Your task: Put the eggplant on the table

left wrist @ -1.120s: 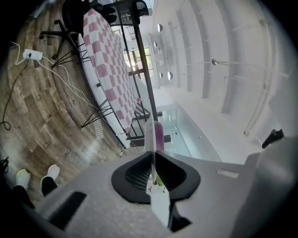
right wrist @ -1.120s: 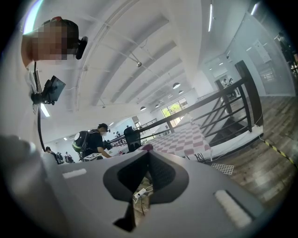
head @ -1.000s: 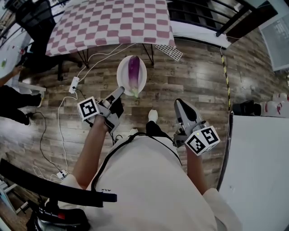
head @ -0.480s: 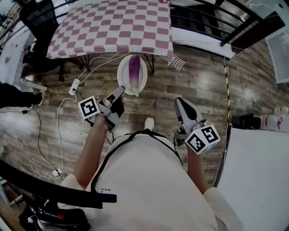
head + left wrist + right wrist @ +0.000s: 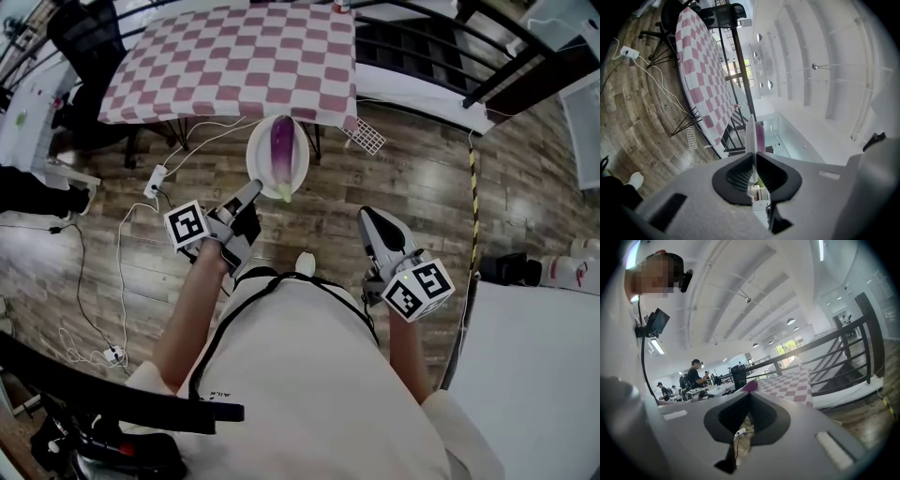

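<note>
A purple eggplant (image 5: 282,142) lies on a white plate (image 5: 263,169) held above the wooden floor, just before the near edge of the table with the pink-and-white checked cloth (image 5: 225,56). My left gripper (image 5: 251,191) is shut on the plate's near rim. In the left gripper view the plate (image 5: 751,133) shows edge-on between the jaws, with the eggplant (image 5: 761,138) behind it. My right gripper (image 5: 367,217) hangs to the right, shut, with nothing in it. In the right gripper view the eggplant (image 5: 750,386) peeks above the closed jaws, with the table (image 5: 792,383) beyond.
A white grid-like panel (image 5: 367,135) lies on the floor by the table legs. Cables and a power strip (image 5: 154,175) run at the left. A black railing (image 5: 422,37) stands behind the table, and a black chair (image 5: 80,33) at the far left. A white surface (image 5: 530,375) fills the right.
The person has walked toward the table. The checked table and floor have slid nearer, and the plate with the eggplant, still in the left gripper, is now close to the table's edge.
</note>
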`<control>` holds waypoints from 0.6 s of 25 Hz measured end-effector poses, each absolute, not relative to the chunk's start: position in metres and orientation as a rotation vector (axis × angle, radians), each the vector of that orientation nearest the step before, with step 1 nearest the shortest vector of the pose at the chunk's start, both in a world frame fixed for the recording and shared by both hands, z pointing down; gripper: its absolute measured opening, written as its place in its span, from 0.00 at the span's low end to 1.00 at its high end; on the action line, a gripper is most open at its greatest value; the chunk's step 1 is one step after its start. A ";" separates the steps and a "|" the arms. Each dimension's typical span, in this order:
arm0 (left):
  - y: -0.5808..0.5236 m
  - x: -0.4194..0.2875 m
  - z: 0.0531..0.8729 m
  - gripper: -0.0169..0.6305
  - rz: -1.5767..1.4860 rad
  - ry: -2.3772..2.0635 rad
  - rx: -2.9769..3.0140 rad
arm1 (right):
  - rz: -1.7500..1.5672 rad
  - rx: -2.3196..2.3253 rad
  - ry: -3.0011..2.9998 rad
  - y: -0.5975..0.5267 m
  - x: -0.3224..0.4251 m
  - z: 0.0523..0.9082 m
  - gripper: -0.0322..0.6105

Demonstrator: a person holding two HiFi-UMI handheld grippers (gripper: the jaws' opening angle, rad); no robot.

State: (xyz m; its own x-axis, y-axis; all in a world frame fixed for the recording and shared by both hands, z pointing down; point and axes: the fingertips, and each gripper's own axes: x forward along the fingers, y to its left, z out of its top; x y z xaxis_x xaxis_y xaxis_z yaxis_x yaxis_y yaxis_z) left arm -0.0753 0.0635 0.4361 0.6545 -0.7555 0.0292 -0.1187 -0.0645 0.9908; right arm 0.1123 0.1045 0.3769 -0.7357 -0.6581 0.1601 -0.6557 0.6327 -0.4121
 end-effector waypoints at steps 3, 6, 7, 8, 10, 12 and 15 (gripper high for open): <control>0.061 -0.069 0.438 0.08 -0.617 -0.748 1.565 | -0.723 -1.135 2.833 0.102 0.120 0.381 0.06; 0.060 -0.065 0.441 0.08 -0.618 -0.748 1.555 | -0.737 -1.138 2.829 0.099 0.127 0.385 0.06; 0.059 -0.064 0.441 0.08 -0.617 -0.749 1.554 | -0.740 -1.139 2.828 0.097 0.127 0.386 0.06; 0.059 -0.064 0.442 0.08 -0.616 -0.751 1.552 | -0.741 -1.138 2.829 0.096 0.127 0.386 0.06; 0.057 -0.065 0.443 0.08 -0.614 -0.755 1.549 | -0.741 -1.135 2.832 0.094 0.127 0.386 0.06; 0.055 -0.065 0.444 0.08 -0.611 -0.754 1.548 | -0.743 -1.140 2.832 0.091 0.127 0.385 0.06; 0.050 -0.063 0.447 0.08 -0.608 -0.747 1.549 | -0.749 -1.157 2.824 0.087 0.128 0.387 0.06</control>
State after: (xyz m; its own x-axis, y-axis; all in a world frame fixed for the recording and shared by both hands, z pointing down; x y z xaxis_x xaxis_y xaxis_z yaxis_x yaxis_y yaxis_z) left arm -0.0634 0.0498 0.4467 0.6514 -0.7576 0.0422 -0.1117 -0.0407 0.9929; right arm 0.1279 0.0868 0.3871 -0.7290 -0.6615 0.1758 -0.6617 0.6155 -0.4282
